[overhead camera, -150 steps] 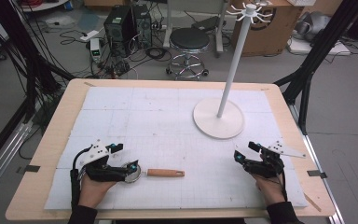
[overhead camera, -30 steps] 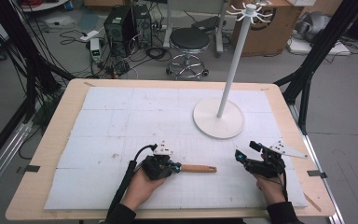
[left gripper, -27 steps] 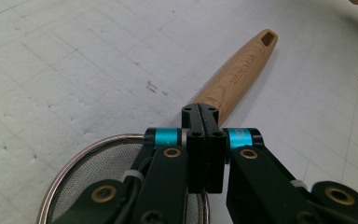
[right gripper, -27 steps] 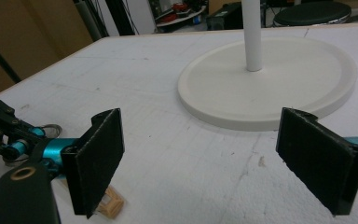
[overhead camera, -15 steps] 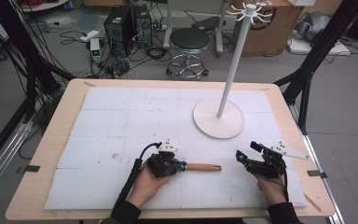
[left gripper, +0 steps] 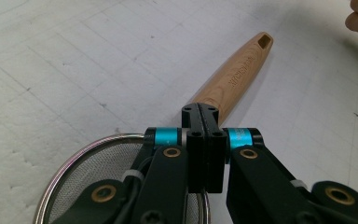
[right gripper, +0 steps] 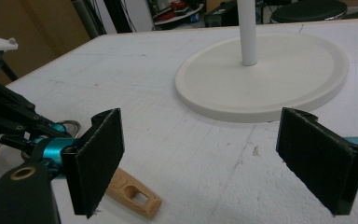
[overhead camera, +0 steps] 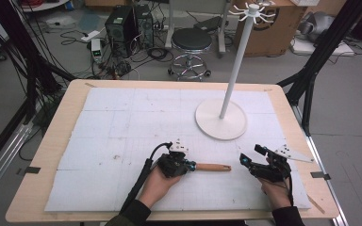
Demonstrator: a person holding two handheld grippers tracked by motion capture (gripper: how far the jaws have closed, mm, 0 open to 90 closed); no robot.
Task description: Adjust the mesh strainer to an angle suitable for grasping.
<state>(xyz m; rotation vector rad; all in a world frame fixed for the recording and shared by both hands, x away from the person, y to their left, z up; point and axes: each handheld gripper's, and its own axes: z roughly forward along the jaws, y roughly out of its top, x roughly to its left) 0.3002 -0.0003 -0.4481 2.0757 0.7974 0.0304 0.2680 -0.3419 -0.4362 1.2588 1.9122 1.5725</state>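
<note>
At a wooden table covered by a white gridded mat, a person works with a claw in each hand. The left claw, seen from above near the middle of the mat's front part, has its jaws pressed together on the neck of a small strainer, where the metal rim meets the wooden handle. In the left claw view the two black jaws meet with no gap over that neck, the mesh bowl sits below and to the left of them, and the handle runs away from the jaws across the mat, its far end pierced by a small slot. Whether the strainer rests on the mat or is lifted just clear of it cannot be told.

The right claw is near the mat's front right, its jaws spread wide apart with nothing between them. It points toward the handle's free end, which lies just short of it; the right claw view shows that slotted end just beside its left jaw.

Behind both claws stands a white rack, a tall pole rising from a round flat base on the mat, with short hooks at the top.
</note>
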